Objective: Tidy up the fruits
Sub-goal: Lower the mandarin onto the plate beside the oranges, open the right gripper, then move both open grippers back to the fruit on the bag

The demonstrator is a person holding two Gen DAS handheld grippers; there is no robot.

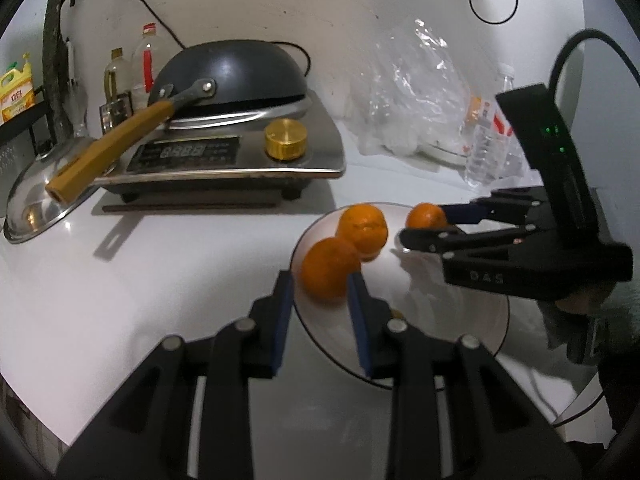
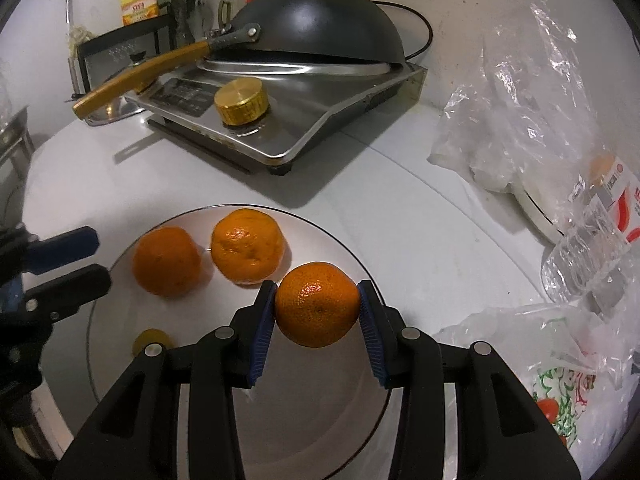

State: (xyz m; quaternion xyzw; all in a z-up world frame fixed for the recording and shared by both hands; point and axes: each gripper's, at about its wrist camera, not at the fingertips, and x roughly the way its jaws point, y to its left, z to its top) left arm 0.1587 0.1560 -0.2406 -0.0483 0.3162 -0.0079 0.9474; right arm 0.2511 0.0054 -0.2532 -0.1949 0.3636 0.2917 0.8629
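Observation:
A white plate (image 1: 460,320) (image 2: 120,320) lies on the white counter with two oranges on it, a near one (image 1: 330,268) (image 2: 166,261) and a far one (image 1: 363,229) (image 2: 247,245). My right gripper (image 2: 317,308) is shut on a third orange (image 2: 317,308) and holds it over the plate; in the left wrist view this gripper (image 1: 424,224) grips that orange (image 1: 426,216) at the plate's far edge. My left gripper (image 1: 320,292) is open and empty, its fingers either side of the near orange; it shows in the right wrist view (image 2: 92,260).
An induction cooker (image 1: 240,152) (image 2: 288,120) with an upturned black wok (image 1: 232,72) (image 2: 316,24) stands behind the plate. Clear plastic bags (image 1: 420,88) (image 2: 528,112) and a bottle (image 1: 488,148) lie to the right. A steel lid (image 1: 36,200) and bottles (image 1: 120,72) stand at the left.

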